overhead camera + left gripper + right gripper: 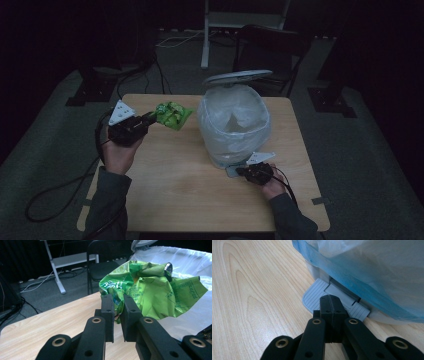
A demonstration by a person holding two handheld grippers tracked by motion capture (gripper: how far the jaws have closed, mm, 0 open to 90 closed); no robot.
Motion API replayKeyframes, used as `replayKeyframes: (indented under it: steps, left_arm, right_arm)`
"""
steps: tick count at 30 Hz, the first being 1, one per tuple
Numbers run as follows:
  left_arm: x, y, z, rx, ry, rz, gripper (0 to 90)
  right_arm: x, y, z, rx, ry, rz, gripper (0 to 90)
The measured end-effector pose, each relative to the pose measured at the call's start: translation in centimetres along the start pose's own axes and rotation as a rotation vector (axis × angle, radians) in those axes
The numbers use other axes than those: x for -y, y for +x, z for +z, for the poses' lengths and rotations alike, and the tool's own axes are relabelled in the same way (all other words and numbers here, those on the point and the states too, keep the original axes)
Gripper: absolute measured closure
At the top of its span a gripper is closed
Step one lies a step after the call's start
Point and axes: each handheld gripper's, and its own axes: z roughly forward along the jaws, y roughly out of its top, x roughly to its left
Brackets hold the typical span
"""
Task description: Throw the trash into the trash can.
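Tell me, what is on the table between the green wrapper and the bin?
Nothing: in the high view, bare table separates the wrapper, held above it in the left gripper, from the bin.

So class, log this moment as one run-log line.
left hand-held gripper: shut on green wrapper | right hand-held gripper: shut, on bin pedal | bin lid: open
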Motion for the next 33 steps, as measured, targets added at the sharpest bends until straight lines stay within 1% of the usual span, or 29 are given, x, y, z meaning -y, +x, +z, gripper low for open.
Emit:
replayKeyframes:
  steps: [7, 19, 33]
  left_arm:
    - [-0.7, -0.1, 0.0, 0.006, -0.006, 0.009, 82.3]
    - [-2.0, -0.6, -0.2, 0.022, -0.031, 0.023, 82.2]
    - [-3.1, -1.0, -0.5, 0.032, -0.051, 0.036, 82.3]
  right_arm:
    - [0.0, 0.0, 0.0, 0.001, 0.000, 0.000, 90.0]
    - [0.0, 0.0, 0.0, 0.000, 0.000, 0.000, 90.0]
    - [0.0, 0.0, 0.0, 0.000, 0.000, 0.001, 90.0]
